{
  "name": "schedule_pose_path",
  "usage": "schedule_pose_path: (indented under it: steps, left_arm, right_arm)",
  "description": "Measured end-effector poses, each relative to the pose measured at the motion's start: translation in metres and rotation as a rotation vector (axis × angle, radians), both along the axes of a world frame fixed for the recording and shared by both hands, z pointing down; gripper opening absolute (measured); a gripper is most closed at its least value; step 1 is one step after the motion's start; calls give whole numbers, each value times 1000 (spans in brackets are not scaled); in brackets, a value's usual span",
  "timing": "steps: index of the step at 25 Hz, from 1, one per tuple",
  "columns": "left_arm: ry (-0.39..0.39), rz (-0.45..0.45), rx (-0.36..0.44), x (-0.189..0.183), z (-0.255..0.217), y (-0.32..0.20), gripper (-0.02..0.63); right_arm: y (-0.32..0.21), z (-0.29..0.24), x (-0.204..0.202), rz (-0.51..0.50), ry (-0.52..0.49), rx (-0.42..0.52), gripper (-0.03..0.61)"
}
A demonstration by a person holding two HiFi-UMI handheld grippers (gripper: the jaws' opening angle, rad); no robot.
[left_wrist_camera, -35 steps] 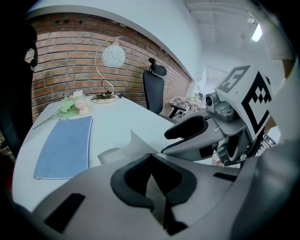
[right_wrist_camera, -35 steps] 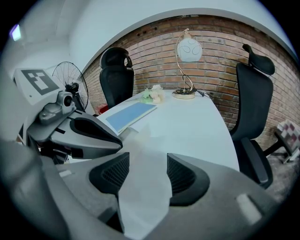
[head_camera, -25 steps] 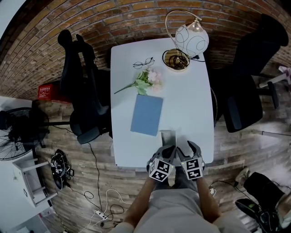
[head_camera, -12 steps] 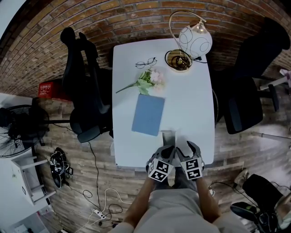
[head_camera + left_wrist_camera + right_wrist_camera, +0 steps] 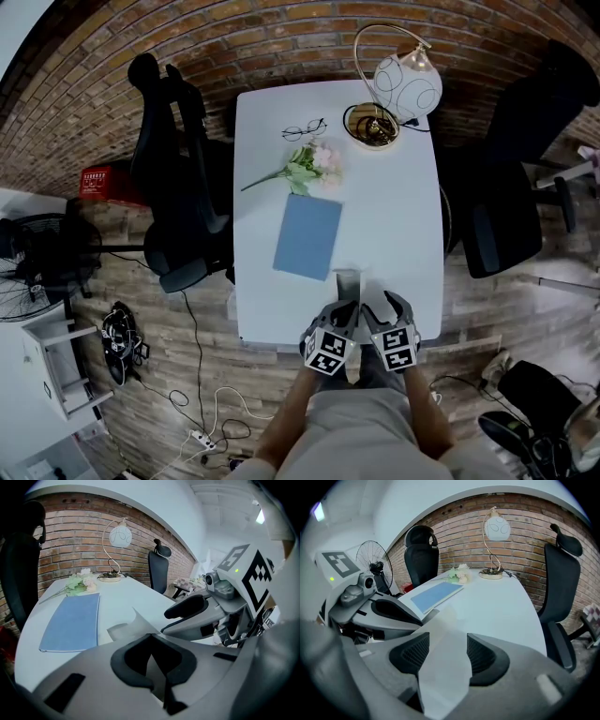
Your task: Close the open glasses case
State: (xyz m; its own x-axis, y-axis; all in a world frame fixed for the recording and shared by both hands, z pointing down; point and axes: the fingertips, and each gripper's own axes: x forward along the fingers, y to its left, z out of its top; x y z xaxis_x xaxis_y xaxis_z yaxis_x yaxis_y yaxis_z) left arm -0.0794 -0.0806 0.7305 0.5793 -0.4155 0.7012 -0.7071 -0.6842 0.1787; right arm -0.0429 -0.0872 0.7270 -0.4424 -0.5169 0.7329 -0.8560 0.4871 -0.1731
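The open glasses case (image 5: pixel 347 281) is seen at the near edge of the worktop (image 5: pixel 398 216). The left gripper (image 5: pixel 343 312) jaws are pinched on its thin panel. The right gripper (image 5: pixel 377 311) jaws are set apart, with a pale flap between them.

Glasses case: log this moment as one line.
glasses case: open, flap raised | left gripper: fingers pinched on flap | right gripper: fingers apart, flap between them | closing: not yet done

Blue folder (image 5: pixel 307 236), white table (image 5: pixel 394 225), pink flowers (image 5: pixel 320 158), black chairs (image 5: pixel 178 187), red-brown brick wall (image 5: pixel 520 522).
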Motion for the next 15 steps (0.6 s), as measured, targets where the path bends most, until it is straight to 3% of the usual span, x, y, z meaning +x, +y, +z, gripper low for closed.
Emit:
schedule_pose_path:
  steps: [15]
  left_arm:
    - [-4,-23,3,-10,1,-1,3]
  right_arm:
    - [-1,-3,-7,-23,5,6,253]
